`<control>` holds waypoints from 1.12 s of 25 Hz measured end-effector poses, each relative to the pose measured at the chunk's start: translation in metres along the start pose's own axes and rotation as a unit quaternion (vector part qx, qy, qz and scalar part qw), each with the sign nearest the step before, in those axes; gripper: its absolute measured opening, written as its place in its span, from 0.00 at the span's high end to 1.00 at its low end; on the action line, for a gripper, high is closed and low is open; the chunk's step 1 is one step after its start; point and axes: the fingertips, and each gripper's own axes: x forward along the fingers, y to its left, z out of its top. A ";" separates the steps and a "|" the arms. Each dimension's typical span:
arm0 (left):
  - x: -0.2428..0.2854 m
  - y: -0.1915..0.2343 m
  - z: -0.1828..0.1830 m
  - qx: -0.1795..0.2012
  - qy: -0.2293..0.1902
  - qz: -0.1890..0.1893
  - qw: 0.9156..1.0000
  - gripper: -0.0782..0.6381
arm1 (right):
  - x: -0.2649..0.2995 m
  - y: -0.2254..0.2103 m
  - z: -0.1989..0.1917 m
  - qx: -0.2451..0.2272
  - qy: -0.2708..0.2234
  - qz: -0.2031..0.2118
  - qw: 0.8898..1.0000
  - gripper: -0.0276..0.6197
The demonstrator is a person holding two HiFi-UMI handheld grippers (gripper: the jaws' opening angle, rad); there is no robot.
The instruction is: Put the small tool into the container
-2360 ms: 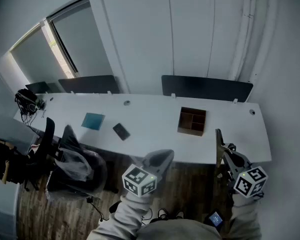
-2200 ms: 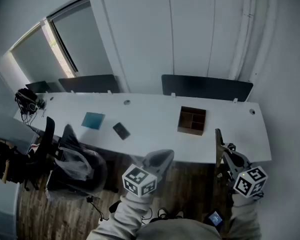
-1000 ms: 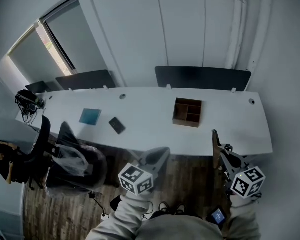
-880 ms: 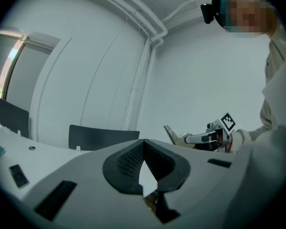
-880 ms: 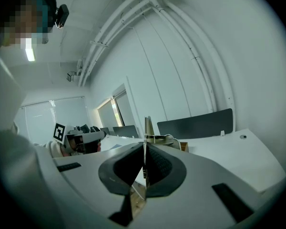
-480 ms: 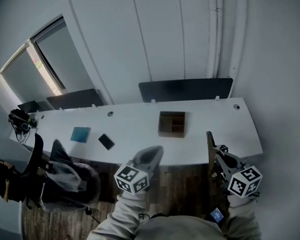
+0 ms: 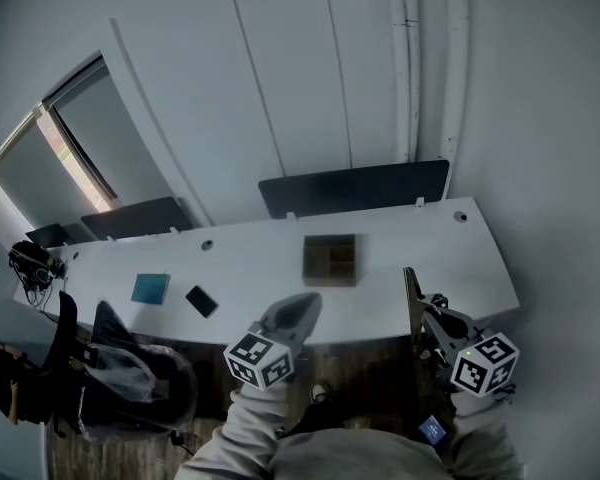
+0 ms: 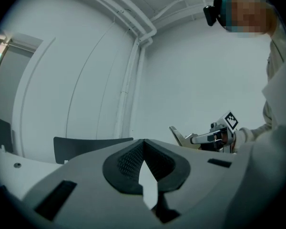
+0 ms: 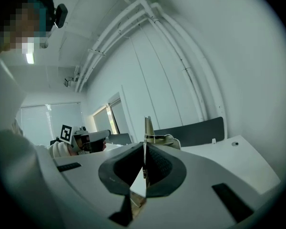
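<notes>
Currently the right gripper (image 7: 427,316) is clamped tight on the small tool (image 7: 410,293), a thin flat metal blade that stands upright and edge-on between the pads. Beyond the tool and to its left, well apart, the brown compartmented container (image 7: 330,259) sits on the white table (image 7: 410,243). Left of the tool, the left gripper (image 7: 302,304) is closed and empty

We count one wooden container (image 7: 330,259), one small tool (image 7: 411,293), one blue pad (image 7: 150,288), one dark flat device (image 7: 201,301) and two dark panels (image 7: 353,188) (image 7: 135,218).
</notes>
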 end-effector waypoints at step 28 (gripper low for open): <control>0.090 0.178 -0.024 -0.053 0.001 -0.008 0.999 0.89 | 0.154 -0.098 0.005 0.011 0.071 -0.030 0.997 0.92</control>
